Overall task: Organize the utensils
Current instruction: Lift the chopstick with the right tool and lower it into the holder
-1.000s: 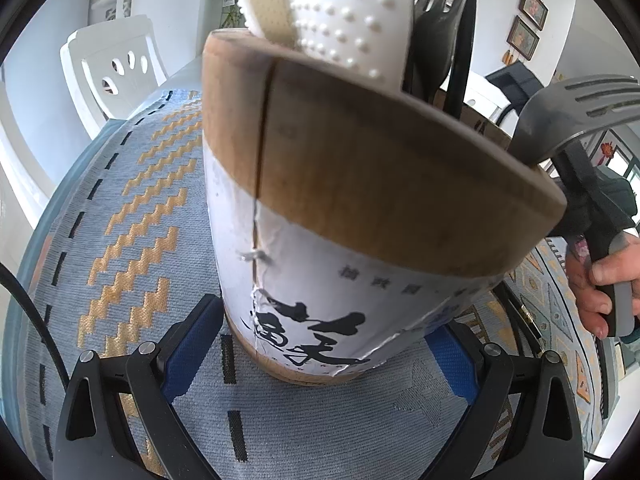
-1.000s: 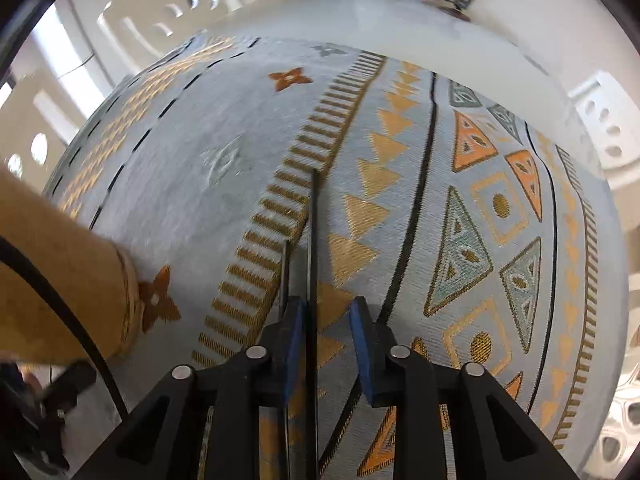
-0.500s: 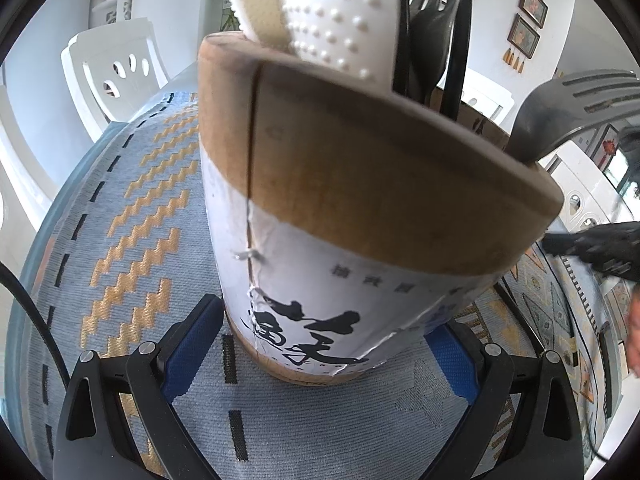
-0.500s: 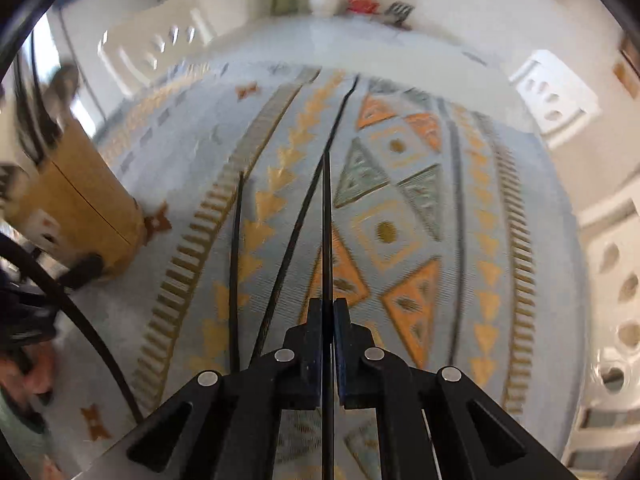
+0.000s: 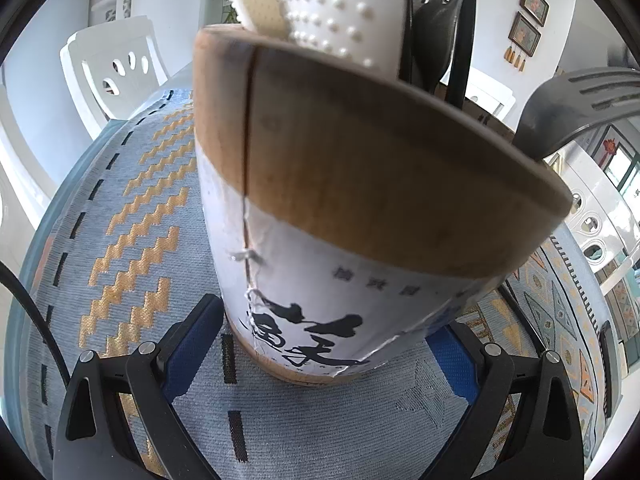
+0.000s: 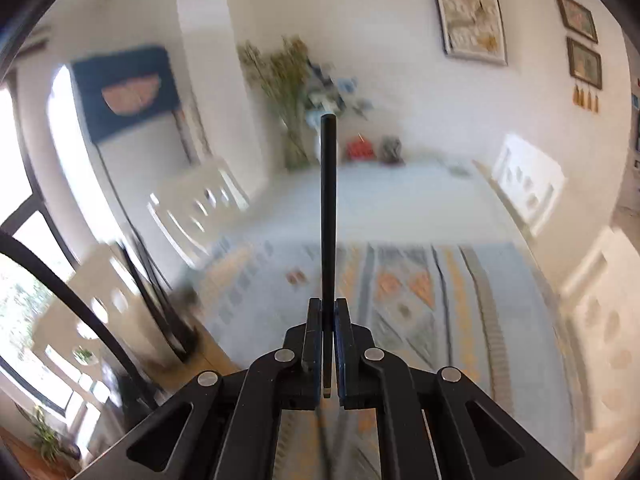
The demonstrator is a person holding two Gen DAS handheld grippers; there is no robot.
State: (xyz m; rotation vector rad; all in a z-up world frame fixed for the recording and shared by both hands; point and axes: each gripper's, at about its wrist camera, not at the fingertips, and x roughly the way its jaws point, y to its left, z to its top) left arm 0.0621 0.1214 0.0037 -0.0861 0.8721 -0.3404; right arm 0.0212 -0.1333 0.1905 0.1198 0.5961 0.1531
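A bamboo utensil holder (image 5: 360, 184) with a white paper label stands on the tablecloth and fills the left wrist view. My left gripper (image 5: 326, 320) is shut on its base, one blue pad on each side. Out of the holder stick a white dotted paddle (image 5: 332, 4), dark utensils (image 5: 436, 20) and a grey slotted spatula (image 5: 580, 108). My right gripper (image 6: 328, 308) is shut on a thin black chopstick (image 6: 329, 208), which points straight out ahead, high above the table. The right wrist view is blurred by motion.
A blue and orange patterned tablecloth (image 5: 140, 240) covers the table. White plastic chairs (image 5: 116, 64) (image 6: 528, 184) stand around it. At the table's far end are a vase of dried flowers (image 6: 288, 80) and small red and grey things (image 6: 360, 148).
The right jaws closed on one black chopstick lying on the cloth and lifted it high, tilting upward. The hand and gripper beside the holder left the left wrist view. The left gripper kept still.
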